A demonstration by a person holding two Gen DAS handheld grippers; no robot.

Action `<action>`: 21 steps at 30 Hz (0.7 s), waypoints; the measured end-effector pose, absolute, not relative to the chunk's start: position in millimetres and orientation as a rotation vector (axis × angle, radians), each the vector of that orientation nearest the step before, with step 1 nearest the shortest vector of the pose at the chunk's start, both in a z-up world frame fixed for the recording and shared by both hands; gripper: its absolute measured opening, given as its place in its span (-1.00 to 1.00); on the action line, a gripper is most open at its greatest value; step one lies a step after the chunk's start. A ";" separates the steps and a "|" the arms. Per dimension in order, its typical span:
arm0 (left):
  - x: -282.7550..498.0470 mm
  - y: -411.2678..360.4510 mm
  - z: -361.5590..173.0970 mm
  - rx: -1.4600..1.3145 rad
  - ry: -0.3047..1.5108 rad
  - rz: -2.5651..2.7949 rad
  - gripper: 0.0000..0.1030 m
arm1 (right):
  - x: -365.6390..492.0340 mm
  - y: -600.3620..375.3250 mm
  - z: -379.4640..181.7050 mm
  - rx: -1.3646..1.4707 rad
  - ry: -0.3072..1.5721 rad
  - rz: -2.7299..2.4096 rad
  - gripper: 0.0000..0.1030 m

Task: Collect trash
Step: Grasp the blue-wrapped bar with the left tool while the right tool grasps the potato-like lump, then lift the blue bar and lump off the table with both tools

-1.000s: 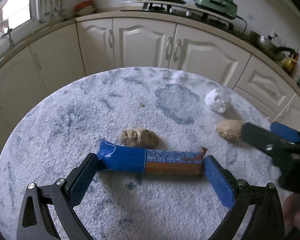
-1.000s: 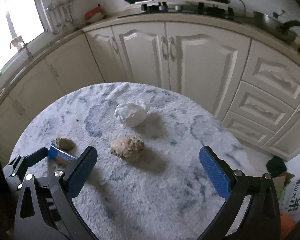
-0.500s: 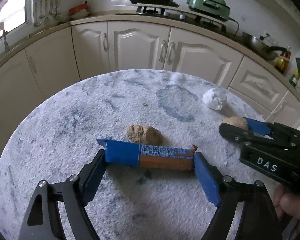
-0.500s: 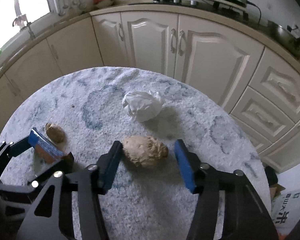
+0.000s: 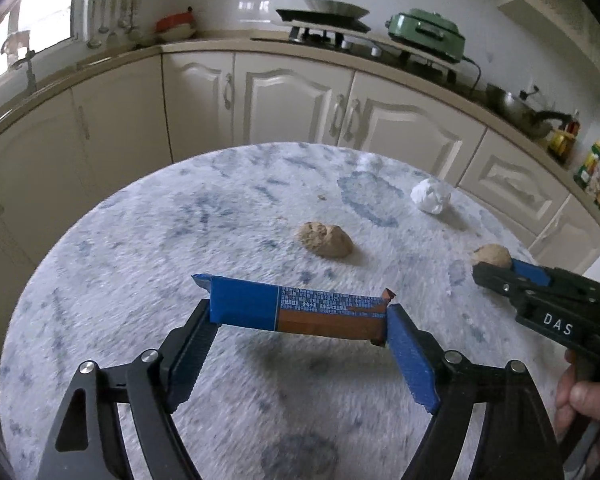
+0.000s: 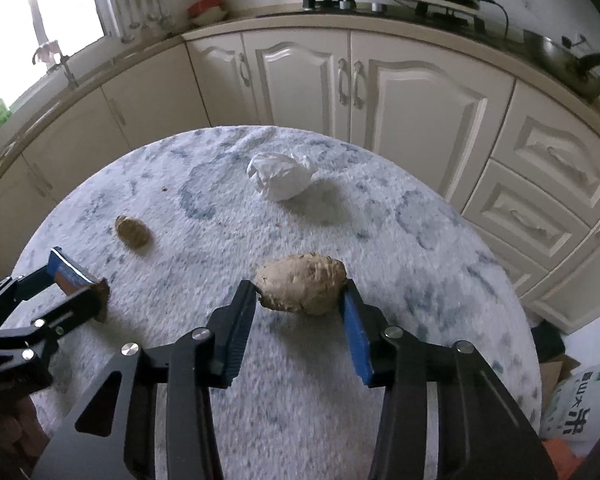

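My left gripper (image 5: 300, 320) is shut on a blue and brown snack wrapper (image 5: 296, 308) and holds it end to end above the round table (image 5: 120, 280). My right gripper (image 6: 300, 300) is shut on a brown lump of trash (image 6: 302, 282), held just above the cloth. It also shows in the left wrist view (image 5: 492, 256). A second, smaller brown lump (image 5: 324, 238) lies mid-table, also in the right wrist view (image 6: 132, 232). A crumpled white tissue (image 6: 280, 176) lies further back, seen too in the left wrist view (image 5: 430, 196).
The table wears a blue-white mottled cloth (image 6: 420, 240). Cream kitchen cabinets (image 6: 340, 80) curve behind it, with a stove and a green appliance (image 5: 426, 34) on the counter. A bag and dark items (image 6: 572, 396) lie on the floor at the right.
My right gripper moved in and closed on the brown lump, then raised it. My left gripper closed tighter on the wrapper and lifted it off the table.
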State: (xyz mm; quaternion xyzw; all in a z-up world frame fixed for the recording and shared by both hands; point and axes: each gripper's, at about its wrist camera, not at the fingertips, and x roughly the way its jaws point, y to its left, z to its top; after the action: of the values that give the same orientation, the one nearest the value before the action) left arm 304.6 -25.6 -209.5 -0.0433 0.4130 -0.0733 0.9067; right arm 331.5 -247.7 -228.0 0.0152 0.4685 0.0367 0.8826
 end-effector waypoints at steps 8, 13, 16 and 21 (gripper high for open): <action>262.6 -16.5 -186.7 -0.093 0.809 -0.158 0.54 | 307.5 -249.2 -215.7 0.044 0.970 0.086 -0.22; 241.4 -17.8 -178.5 -0.089 0.804 -0.161 0.54 | 305.5 -248.9 -212.8 0.030 0.942 0.072 0.37; 232.8 -21.3 -175.7 -0.082 0.806 -0.163 0.54 | 317.0 -247.2 -223.7 0.008 0.973 0.064 0.38; 226.4 -24.5 -169.1 -0.083 0.799 -0.160 0.53 | 330.9 -245.0 -238.4 -0.006 0.971 0.038 0.14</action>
State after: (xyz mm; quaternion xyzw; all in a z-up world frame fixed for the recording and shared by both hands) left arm 226.4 -24.5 -169.1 -0.0403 0.3884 -0.0780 0.9173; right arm 330.9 -245.0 -238.4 -0.0029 0.4667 0.0184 0.8842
